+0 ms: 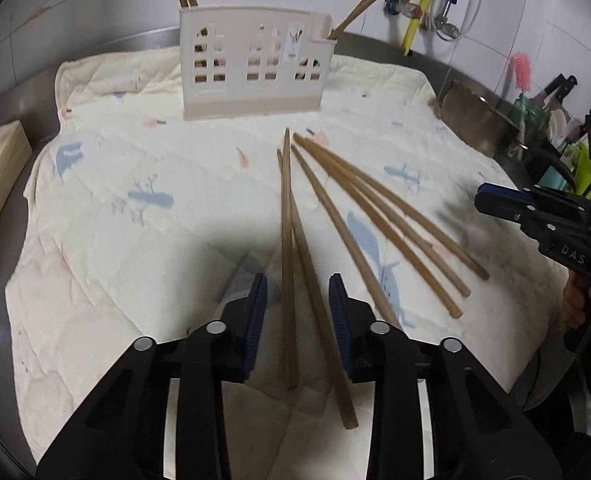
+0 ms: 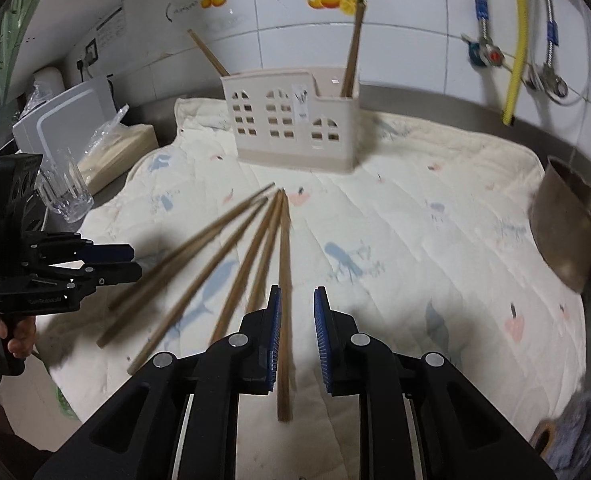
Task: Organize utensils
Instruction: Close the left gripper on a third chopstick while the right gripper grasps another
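Several brown wooden chopsticks (image 1: 335, 216) lie fanned out on a cream quilted cloth (image 1: 135, 200); they also show in the right wrist view (image 2: 231, 264). A cream house-shaped utensil holder (image 1: 251, 64) stands at the back, with chopsticks upright in both ends; it shows too in the right wrist view (image 2: 295, 120). My left gripper (image 1: 297, 292) is open, its jaws on either side of two chopsticks, just above them. My right gripper (image 2: 297, 304) is open over the rightmost chopstick (image 2: 284, 280). Each gripper appears in the other's view, the right (image 1: 495, 200) and the left (image 2: 123, 260).
A steel pot (image 2: 571, 224) sits at the right edge of the cloth. A clear glass (image 2: 65, 188), a tissue box (image 2: 115, 148) and a white appliance (image 2: 63, 116) stand at the left. Hoses and valves (image 2: 515, 52) hang on the tiled wall behind.
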The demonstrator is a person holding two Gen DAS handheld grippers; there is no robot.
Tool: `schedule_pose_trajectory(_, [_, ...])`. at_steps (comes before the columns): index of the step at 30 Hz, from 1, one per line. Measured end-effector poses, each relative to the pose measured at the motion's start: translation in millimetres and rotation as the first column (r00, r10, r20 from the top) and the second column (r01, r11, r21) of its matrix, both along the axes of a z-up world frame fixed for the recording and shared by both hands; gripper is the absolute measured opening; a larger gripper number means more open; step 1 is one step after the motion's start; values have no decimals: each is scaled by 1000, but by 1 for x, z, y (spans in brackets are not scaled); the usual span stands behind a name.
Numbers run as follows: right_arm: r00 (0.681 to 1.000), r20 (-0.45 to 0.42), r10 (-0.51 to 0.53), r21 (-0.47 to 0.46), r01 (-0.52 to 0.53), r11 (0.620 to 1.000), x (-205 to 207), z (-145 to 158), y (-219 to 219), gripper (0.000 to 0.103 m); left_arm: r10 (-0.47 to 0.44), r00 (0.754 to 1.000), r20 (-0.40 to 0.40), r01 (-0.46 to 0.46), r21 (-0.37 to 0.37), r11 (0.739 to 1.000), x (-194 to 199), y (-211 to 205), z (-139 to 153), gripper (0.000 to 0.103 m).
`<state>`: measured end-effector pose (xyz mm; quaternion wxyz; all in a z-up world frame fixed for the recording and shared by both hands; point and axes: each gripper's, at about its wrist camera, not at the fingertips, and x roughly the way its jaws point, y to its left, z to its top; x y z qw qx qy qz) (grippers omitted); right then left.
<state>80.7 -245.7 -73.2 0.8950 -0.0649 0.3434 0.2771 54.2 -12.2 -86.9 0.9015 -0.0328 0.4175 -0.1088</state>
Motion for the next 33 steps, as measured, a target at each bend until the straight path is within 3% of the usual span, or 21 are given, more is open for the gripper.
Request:
schedule_pose_trajectory(18, [998, -64, 12, -26, -14, 1000, -5, -27, 8, 16, 36, 999, -22, -35, 32, 999, 6, 1, -20, 9])
schedule_pose_trajectory(33, [997, -73, 14, -75, -20, 997, -6, -43, 16, 12, 28, 999, -23, -27, 47, 999, 6, -1, -20, 8])
